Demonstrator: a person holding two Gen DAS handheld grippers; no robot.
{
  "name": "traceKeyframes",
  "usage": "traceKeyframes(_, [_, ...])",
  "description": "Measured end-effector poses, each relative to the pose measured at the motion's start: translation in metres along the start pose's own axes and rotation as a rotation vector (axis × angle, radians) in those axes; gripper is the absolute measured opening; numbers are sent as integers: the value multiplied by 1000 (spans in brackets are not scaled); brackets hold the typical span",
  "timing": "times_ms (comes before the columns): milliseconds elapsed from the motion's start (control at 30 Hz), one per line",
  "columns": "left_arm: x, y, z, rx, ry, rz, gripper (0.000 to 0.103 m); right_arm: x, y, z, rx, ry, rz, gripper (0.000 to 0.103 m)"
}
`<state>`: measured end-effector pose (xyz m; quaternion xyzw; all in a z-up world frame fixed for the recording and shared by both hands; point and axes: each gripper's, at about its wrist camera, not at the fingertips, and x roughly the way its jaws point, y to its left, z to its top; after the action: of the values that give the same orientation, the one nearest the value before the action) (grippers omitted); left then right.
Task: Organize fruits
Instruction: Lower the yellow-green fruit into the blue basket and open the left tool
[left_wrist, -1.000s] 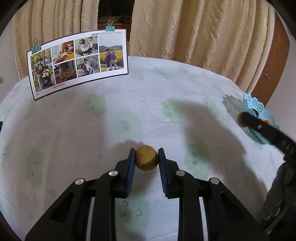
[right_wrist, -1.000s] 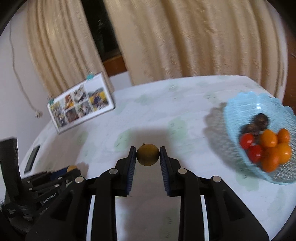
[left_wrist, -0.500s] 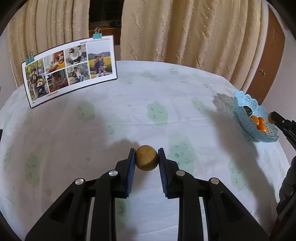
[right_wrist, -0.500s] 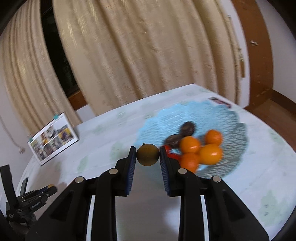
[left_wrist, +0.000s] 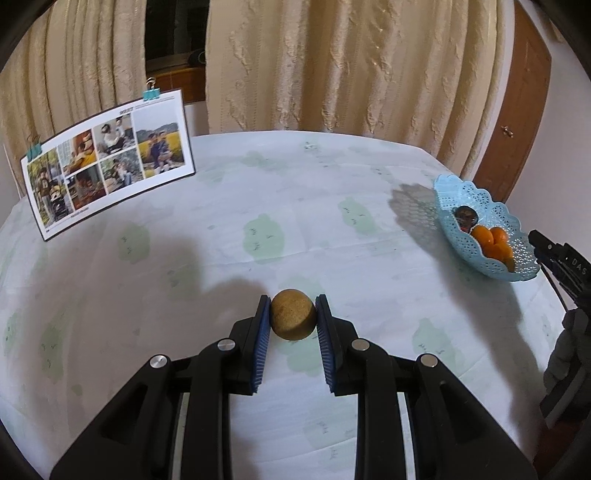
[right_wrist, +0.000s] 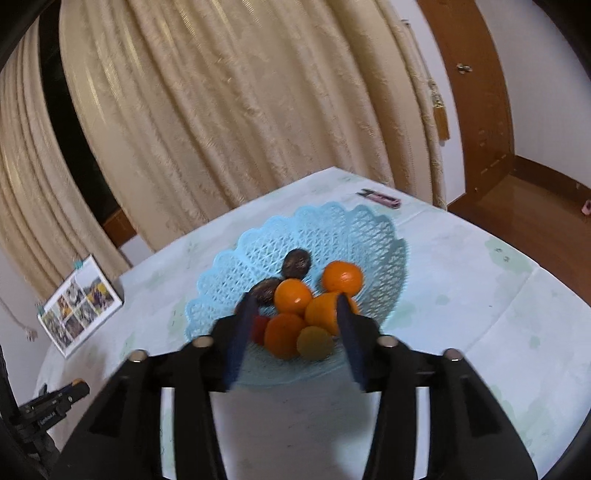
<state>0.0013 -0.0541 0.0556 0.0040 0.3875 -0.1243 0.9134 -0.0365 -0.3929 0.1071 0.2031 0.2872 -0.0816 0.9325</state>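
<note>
- right gripper (right_wrist: 293, 321) over the basket, jaws opening; a yellow-green fruit (right_wrist: 315, 343) sits between the pads, touching neither, on the pile.
- left gripper (left_wrist: 291, 321) clamped on a brown round fruit (left_wrist: 292, 314), held above the tablecloth (left_wrist: 295, 206).
- light blue lattice basket (right_wrist: 332, 236) holds oranges (right_wrist: 341, 277), two dark fruits (right_wrist: 296, 261) and something red (right_wrist: 259, 328).
- seen from the left wrist, the basket sits near the table's far right edge, well apart from the held fruit.
- photo card (left_wrist: 107, 162) with teal clips stands at far left; cream curtains (left_wrist: 332, 62) behind.
- pink object (right_wrist: 380, 198) lies beyond the basket.
</note>
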Motion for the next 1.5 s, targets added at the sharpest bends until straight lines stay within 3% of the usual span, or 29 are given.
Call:
traceKeyframes(167, [2, -19, 7, 28, 3, -21, 25, -13, -16, 0, 27, -78, -81, 50])
traceKeyframes(300, [5, -41, 14, 66, 1, -44, 25, -23, -26, -5, 38, -147, -145, 56])
traceKeyframes(467, [8, -75, 26, 122, -8, -89, 25, -26, -30, -9, 53, -176, -160, 57])
traceKeyframes(600, [12, -102, 37, 159, -23, -118, 25, -29, -30, -10, 54, -202, -170, 66])
traceKeyframes(1067, [43, -178, 65, 235, -17, -247, 25, -29, -37, -10, 93, -201, -173, 67])
traceKeyframes(1500, [72, -201, 60, 262, 30, -269, 25, -29, -36, -11, 88, -195, -173, 67])
